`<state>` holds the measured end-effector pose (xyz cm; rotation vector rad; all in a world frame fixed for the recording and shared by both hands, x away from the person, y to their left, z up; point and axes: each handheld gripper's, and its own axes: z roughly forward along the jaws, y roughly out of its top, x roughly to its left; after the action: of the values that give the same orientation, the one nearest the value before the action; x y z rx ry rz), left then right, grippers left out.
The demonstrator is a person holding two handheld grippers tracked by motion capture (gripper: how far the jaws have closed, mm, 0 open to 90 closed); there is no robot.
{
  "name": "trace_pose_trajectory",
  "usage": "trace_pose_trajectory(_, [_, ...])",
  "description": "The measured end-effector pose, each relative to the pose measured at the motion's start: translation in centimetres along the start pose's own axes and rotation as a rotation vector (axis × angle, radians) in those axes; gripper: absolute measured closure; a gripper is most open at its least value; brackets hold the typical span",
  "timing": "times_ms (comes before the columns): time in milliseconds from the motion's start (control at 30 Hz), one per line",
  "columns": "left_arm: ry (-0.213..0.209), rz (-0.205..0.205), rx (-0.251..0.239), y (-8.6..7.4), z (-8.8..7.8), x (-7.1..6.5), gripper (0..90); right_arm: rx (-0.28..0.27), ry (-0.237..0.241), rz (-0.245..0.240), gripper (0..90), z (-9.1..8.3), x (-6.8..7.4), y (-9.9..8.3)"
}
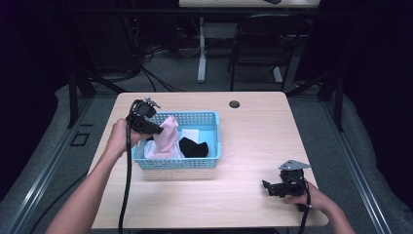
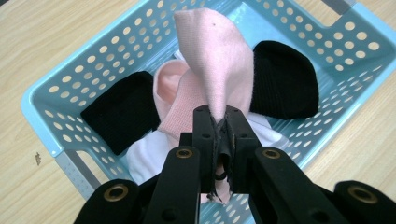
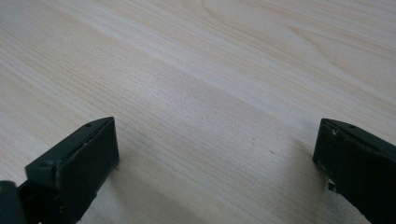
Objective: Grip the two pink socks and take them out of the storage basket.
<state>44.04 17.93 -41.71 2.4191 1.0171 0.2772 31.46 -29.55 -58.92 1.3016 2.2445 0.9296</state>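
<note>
Left gripper [image 2: 219,116]: its jaws are seen pressed together on a fold of the pink sock; in the high view it [image 1: 146,122] is held above the left end of the basket, gripped by the left hand [image 1: 118,136].
Pink sock [image 2: 215,60]: it is pinched at one end between the left jaws and hangs from them over the basket; in the high view it [image 1: 165,136] is draped down into the left half of the basket, its lower part resting among the other socks.
Basket [image 2: 51,107]: a light blue perforated plastic basket is set on the table, left of centre; its rim [image 1: 204,115] is seen in the high view.
Black socks: one [image 2: 123,109] is laid to one side of the pink sock and another [image 2: 285,79] to the other side, both inside the basket.
White sock [image 2: 149,156]: it is lying on the basket floor under the pink and black ones.
Right gripper [image 3: 217,154]: its jaws are spread wide with nothing between them, just above bare wood; in the high view it [image 1: 277,187] is held low near the front right corner of the table, well apart from the basket.
Table [image 1: 258,141]: a pale wooden top is seen, with a small dark round cap [image 1: 234,104] near its far edge.
</note>
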Motion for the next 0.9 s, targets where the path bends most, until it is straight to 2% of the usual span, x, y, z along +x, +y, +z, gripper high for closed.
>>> trace_pose_trajectory(900, [-0.022,0.027,0.018,2.1,-3.8,0.6,84.5,0.002,-0.002,-0.003,0.0,0.0,0.0,0.0])
